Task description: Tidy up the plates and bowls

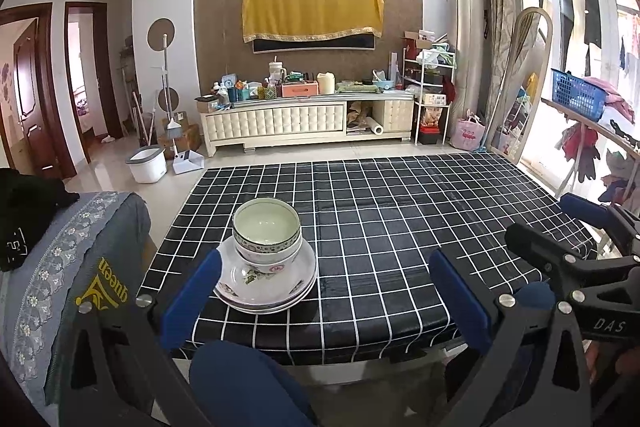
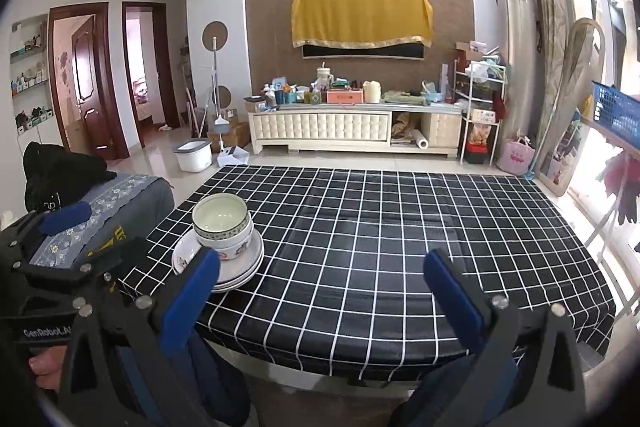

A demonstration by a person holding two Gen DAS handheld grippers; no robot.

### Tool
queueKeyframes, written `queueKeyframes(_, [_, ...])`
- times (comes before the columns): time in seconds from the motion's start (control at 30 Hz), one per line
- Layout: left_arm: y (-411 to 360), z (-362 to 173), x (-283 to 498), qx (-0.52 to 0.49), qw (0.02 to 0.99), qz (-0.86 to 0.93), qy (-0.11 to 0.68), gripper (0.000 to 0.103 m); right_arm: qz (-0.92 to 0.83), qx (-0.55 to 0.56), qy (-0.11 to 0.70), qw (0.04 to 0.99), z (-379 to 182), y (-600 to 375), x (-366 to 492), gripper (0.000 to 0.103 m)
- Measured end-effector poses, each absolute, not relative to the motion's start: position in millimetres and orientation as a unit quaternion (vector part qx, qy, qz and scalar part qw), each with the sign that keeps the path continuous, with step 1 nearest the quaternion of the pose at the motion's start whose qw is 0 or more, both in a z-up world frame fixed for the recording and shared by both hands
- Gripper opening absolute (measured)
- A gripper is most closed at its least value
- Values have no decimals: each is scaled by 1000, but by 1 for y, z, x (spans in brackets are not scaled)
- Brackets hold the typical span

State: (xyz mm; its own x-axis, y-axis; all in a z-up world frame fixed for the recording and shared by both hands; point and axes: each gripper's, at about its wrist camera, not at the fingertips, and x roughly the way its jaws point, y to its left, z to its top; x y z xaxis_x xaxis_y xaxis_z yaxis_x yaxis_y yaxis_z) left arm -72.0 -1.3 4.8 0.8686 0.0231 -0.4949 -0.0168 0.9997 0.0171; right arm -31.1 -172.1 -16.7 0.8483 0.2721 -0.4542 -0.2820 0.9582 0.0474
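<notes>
My left gripper (image 1: 326, 291) jaws wide apart, empty; right gripper (image 2: 326, 291) same. Bowls (image 1: 267, 235) nested on stacked plates (image 1: 266, 287), near-left corner of the table (image 1: 400, 219), black grid cloth. Left view shows my right gripper at far right edge; right view shows my left gripper at lower left plus a wall shelf (image 2: 30, 75) by the doors. Grey covered sofa arm (image 1: 60, 259) left of table. TV cabinet (image 1: 308, 119) cluttered, yellow cloth over TV (image 1: 312, 11), blue basket (image 1: 578, 93) right.
</notes>
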Motion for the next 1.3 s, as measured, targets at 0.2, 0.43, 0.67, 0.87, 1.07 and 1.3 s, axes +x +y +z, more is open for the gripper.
queueKeyframes(0.2, [-3, 6, -74, 8, 967, 14, 255, 103, 147, -10, 237, 960, -19, -174, -32, 103])
queueKeyframes(0.43, [-3, 6, -75, 8, 967, 14, 254, 103, 145, -11, 240, 960, -19, -174, -30, 103])
queueKeyframes(0.67, [-4, 6, -75, 10, 967, 13, 255, 103, 144, -13, 242, 960, -18, -174, -30, 103])
queueKeyframes(0.87, [-4, 6, -75, 12, 967, 12, 255, 103, 145, -13, 241, 960, -17, -174, -30, 103])
queueKeyframes(1.07, [-4, 6, -75, 11, 967, 9, 253, 103, 142, -14, 236, 961, -16, -174, -31, 103])
queueKeyframes(1.3, [-4, 6, -75, 12, 968, 7, 252, 103, 143, -10, 238, 961, -16, -175, -32, 103])
